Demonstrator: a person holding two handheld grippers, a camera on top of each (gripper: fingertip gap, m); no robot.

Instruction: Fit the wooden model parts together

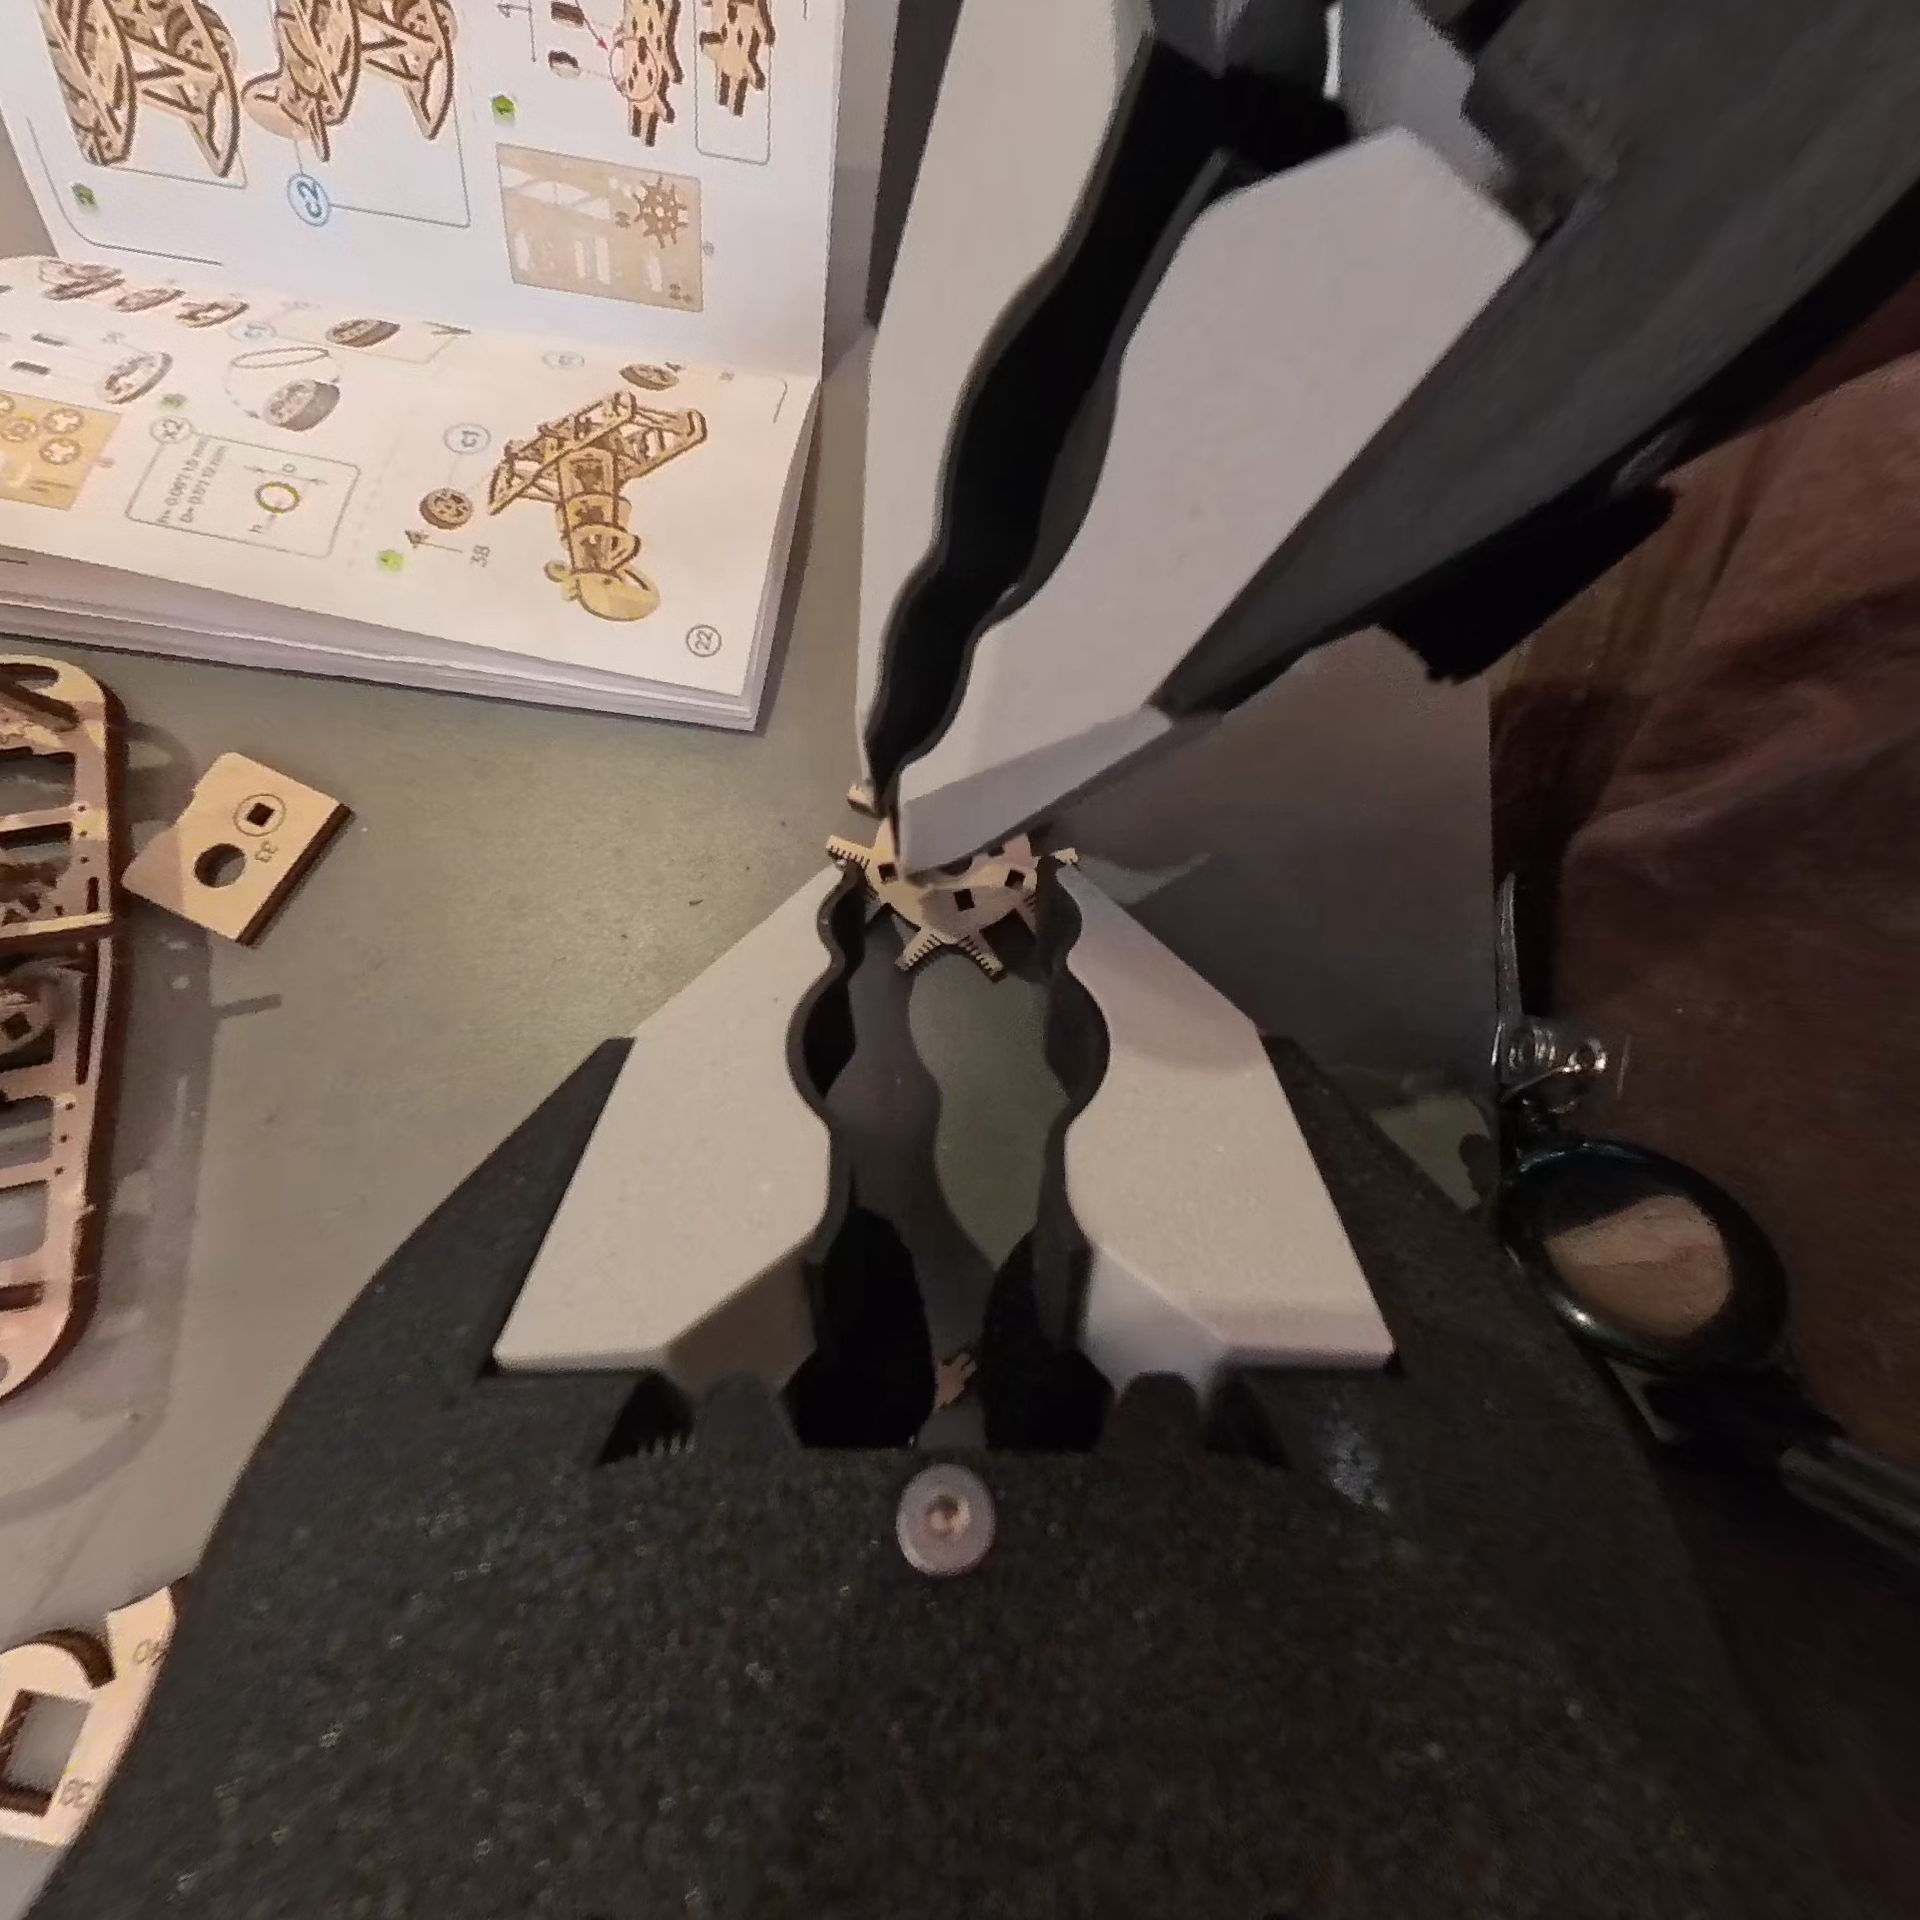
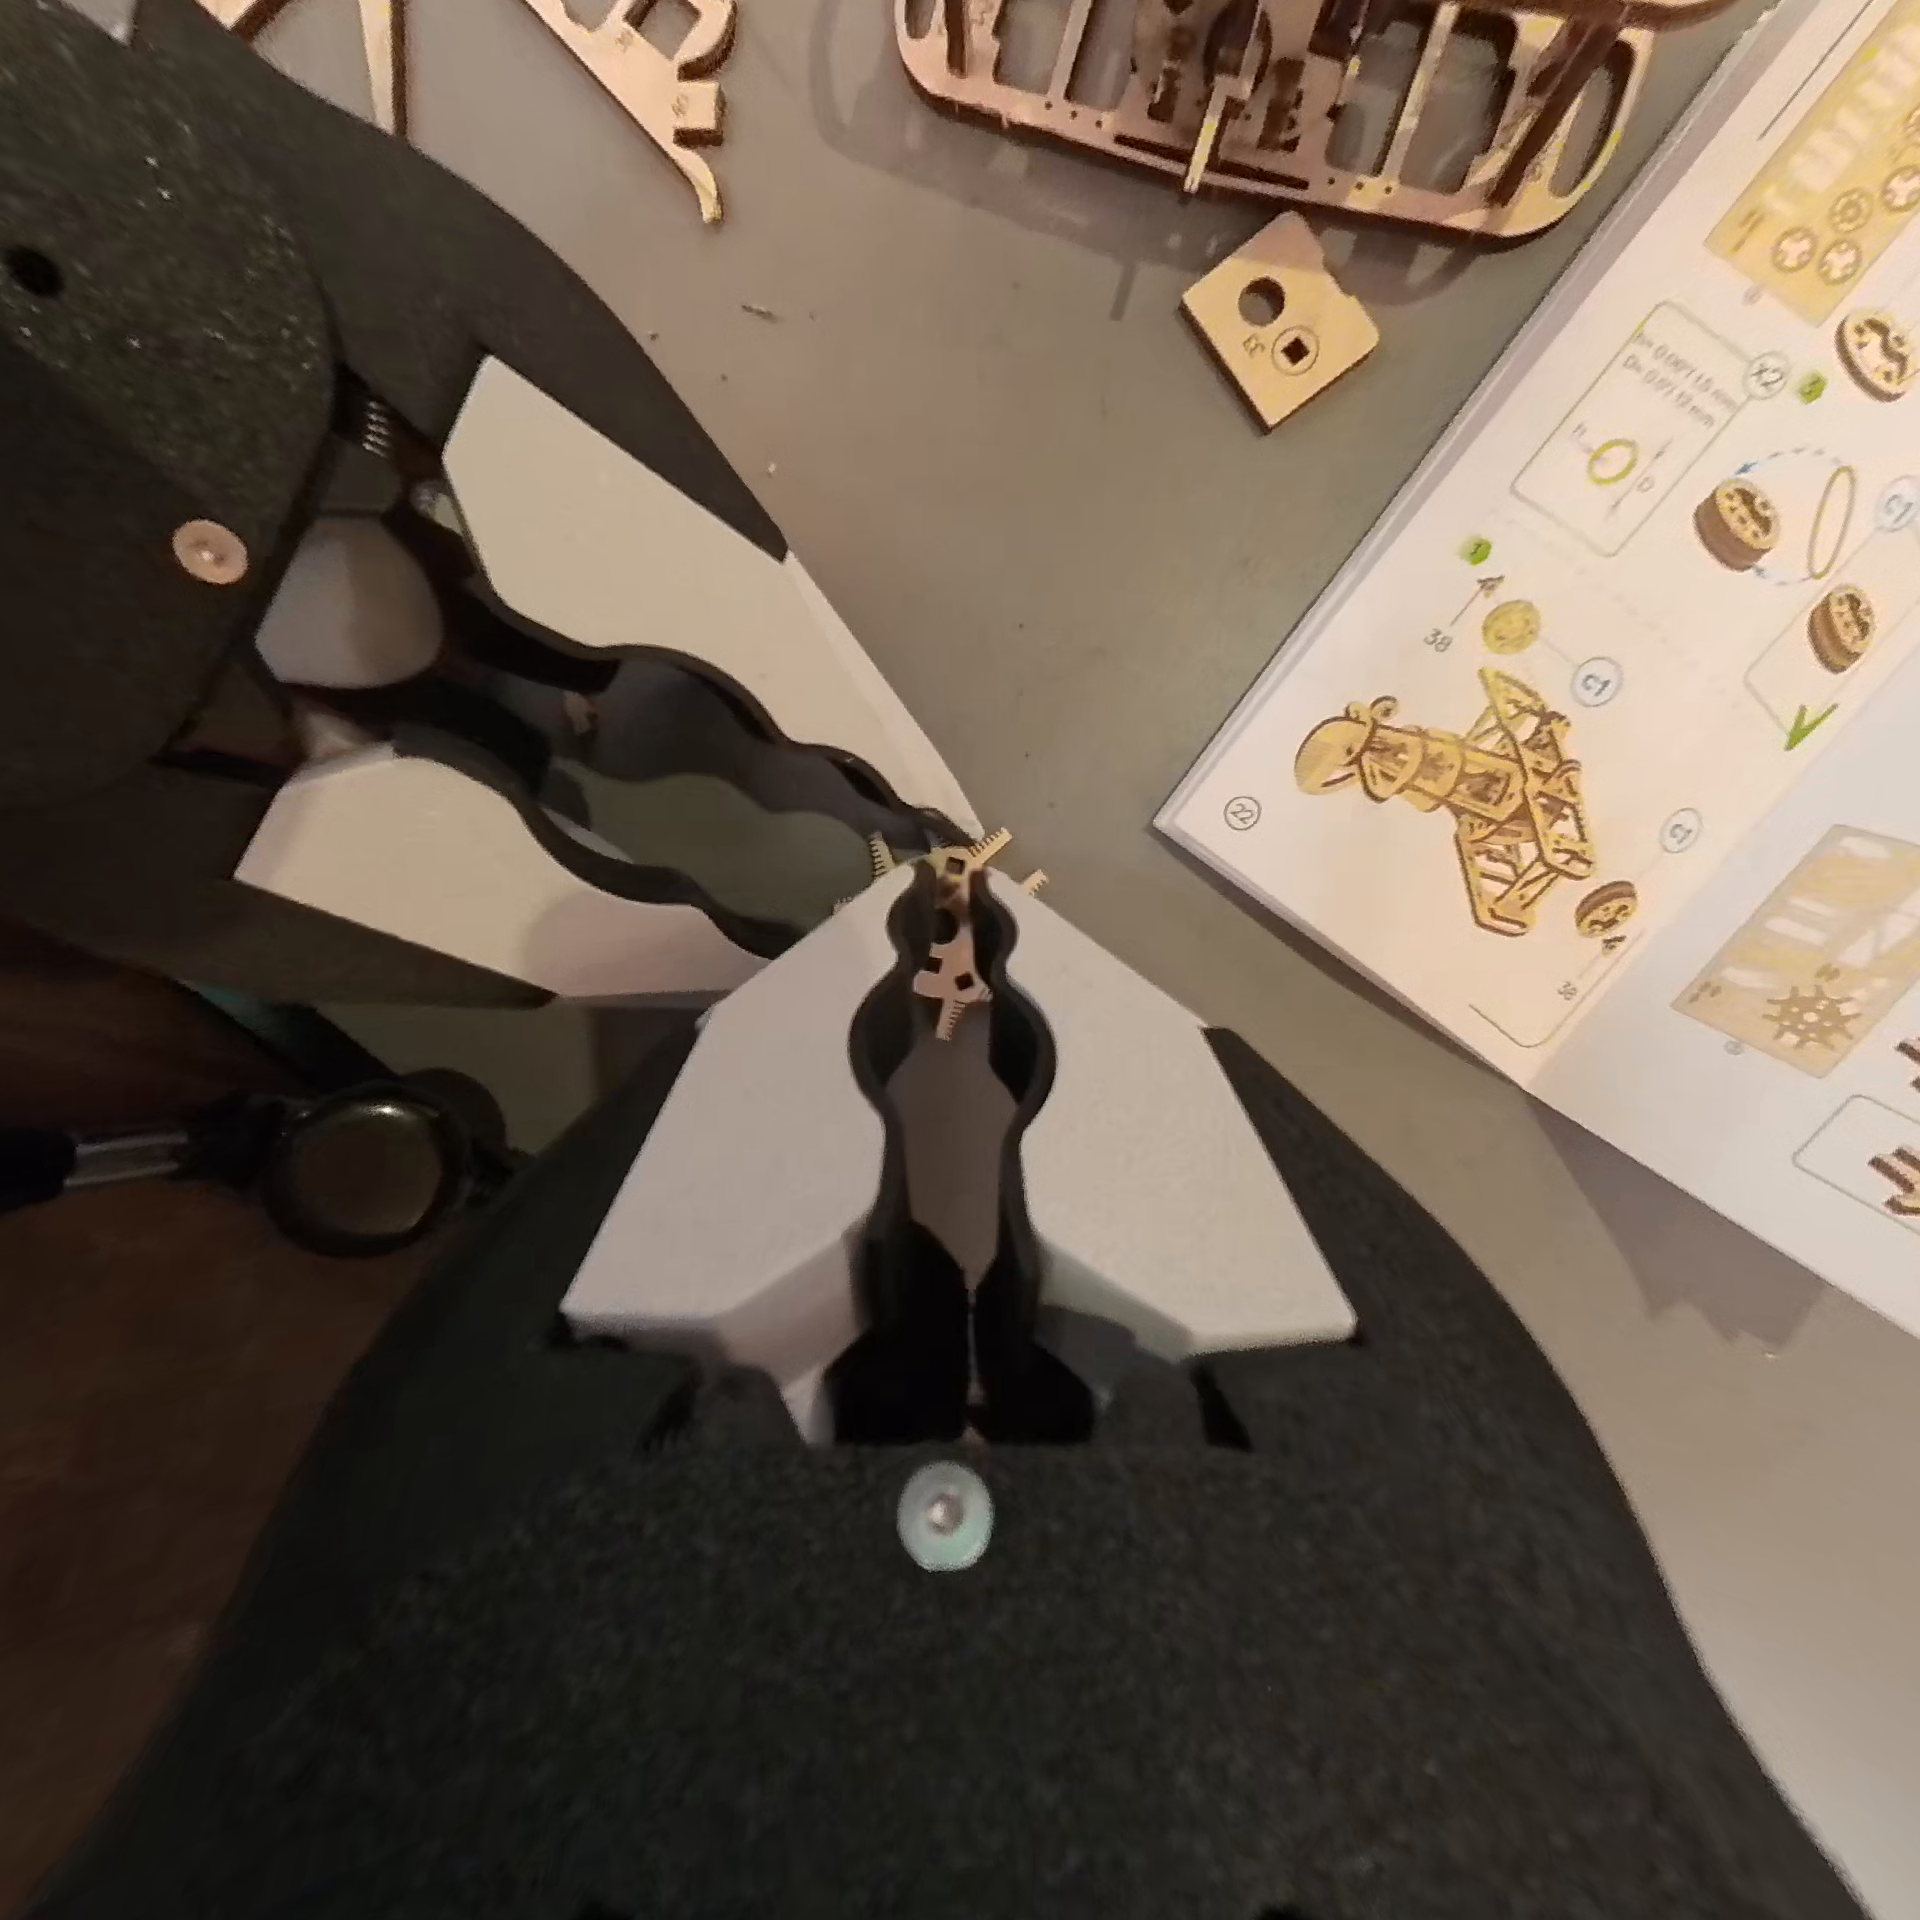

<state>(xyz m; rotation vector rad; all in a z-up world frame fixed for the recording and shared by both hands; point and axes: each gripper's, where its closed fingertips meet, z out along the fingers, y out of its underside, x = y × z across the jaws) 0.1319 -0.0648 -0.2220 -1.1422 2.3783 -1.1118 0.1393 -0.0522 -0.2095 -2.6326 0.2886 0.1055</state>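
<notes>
A small wooden spoked wheel (image 1: 940,902) with square holes and toothed spokes is held above the grey table (image 1: 540,935). My left gripper (image 1: 954,891) is shut on it across its width. My right gripper (image 1: 896,823) comes down from the upper right, and its closed tips pinch the wheel's top edge. In the right wrist view the wheel (image 2: 961,940) sits edge-on between my right gripper's (image 2: 956,891) pads. The left gripper (image 2: 930,831) reaches in from the upper left to the same piece.
An open instruction booklet (image 1: 416,436) (image 2: 1610,675) lies nearby. A small square wooden plate (image 1: 239,847) (image 2: 1283,322) and a punched-out wooden parts sheet (image 1: 52,987) (image 2: 1278,104) lie on the table. A person's brown clothing (image 1: 1714,831) and a clip-on reel (image 1: 1631,1257) are at the near side. Left and right tips are no more than a few centimetres apart.
</notes>
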